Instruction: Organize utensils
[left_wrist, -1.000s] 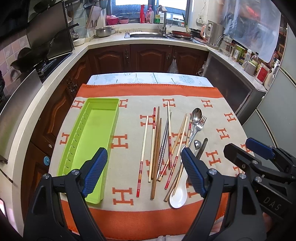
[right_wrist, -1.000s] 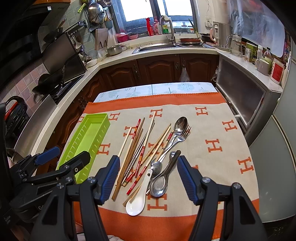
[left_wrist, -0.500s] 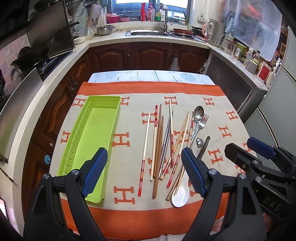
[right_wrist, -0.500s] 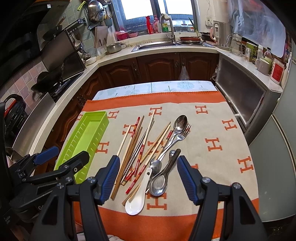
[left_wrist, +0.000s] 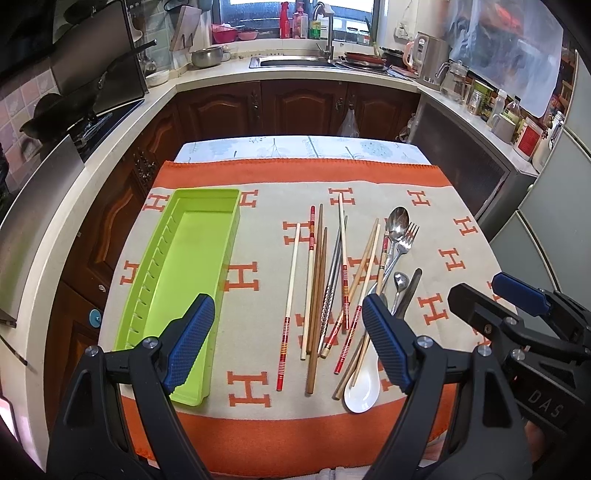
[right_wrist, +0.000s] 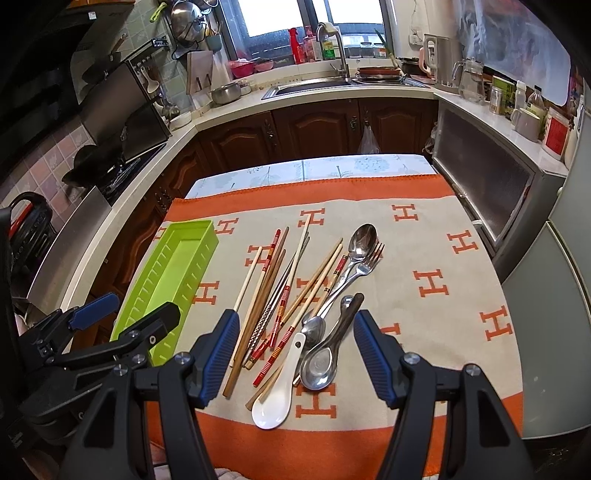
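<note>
A kitchen table under an orange-bordered cloth (left_wrist: 332, 432) was shown. The utensils (right_wrist: 295, 295) lay loose, long axes running away from the claws, directly ahead of the right gripper (right_wrist: 291, 354); the tray (left_wrist: 184, 266) stood empty nearer the left gripper (left_wrist: 284, 343). Both were held spread, gripping nothing.

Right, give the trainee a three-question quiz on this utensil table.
1. True or false: the green plastic tray already holds some chopsticks.
2. Which lies nearest the table's front edge? A) white ceramic soup spoon B) steel fork C) green plastic tray
3. Fill in: both the left gripper and the right gripper are ____, holding nothing.

Key: 1 false, the tray is empty. 2 A. 3 open.
</note>
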